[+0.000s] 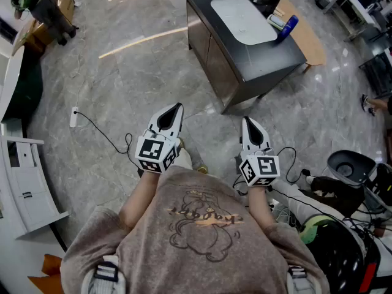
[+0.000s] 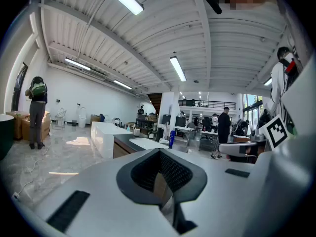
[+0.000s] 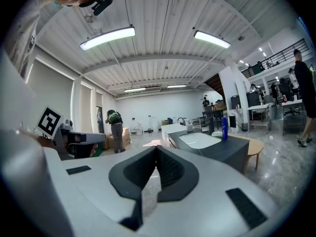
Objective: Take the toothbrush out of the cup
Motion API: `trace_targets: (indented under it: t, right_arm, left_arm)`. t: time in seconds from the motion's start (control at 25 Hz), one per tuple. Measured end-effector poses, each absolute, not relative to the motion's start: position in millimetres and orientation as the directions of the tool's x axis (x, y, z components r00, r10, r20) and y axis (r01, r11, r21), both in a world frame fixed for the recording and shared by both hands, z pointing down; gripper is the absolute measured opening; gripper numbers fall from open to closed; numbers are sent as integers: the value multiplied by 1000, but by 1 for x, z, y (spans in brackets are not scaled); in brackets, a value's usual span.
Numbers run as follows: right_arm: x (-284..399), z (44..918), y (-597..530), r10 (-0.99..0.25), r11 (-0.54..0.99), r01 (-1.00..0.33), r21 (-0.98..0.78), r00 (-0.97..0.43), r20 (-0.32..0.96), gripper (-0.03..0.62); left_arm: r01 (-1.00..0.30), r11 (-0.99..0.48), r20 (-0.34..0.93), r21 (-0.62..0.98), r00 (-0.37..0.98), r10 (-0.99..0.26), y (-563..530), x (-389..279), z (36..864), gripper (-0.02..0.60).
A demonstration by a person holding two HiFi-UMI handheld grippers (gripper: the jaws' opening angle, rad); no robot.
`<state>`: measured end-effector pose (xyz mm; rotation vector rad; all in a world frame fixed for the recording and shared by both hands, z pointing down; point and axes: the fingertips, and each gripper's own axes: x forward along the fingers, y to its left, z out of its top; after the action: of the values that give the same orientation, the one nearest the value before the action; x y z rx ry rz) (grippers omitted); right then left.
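Your left claw and right claw are pinched closed, empty. Step up to the dark grey worktop with its white oval basin; toothbrush and cup presumably sit there, too small to distinguish.

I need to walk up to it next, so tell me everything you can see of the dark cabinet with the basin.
The dark cabinet is a boxy, dark grey unit standing on the glossy grey floor. A white oval basin is set in its top, and a blue bottle stands near the edge beside a light wooden table. One side looks split into door panels. Small items at its far end are too small to name.
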<state>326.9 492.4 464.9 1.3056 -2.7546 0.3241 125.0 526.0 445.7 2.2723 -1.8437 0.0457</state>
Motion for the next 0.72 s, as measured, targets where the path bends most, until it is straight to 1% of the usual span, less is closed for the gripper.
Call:
trace_targets:
  t: [0.4, 0.72]
  right_arm:
    - [317, 470, 477, -744, 618, -763, -190, -646, 173, 3]
    - [296, 470, 440, -740, 615, -768, -180, -640, 205, 3]
  left_arm:
    - [-966, -191, 163, 172, 219, -962, 506, 121, 450, 20]
    - [-961, -204, 158, 186, 234, -959, 459, 100, 446, 20]
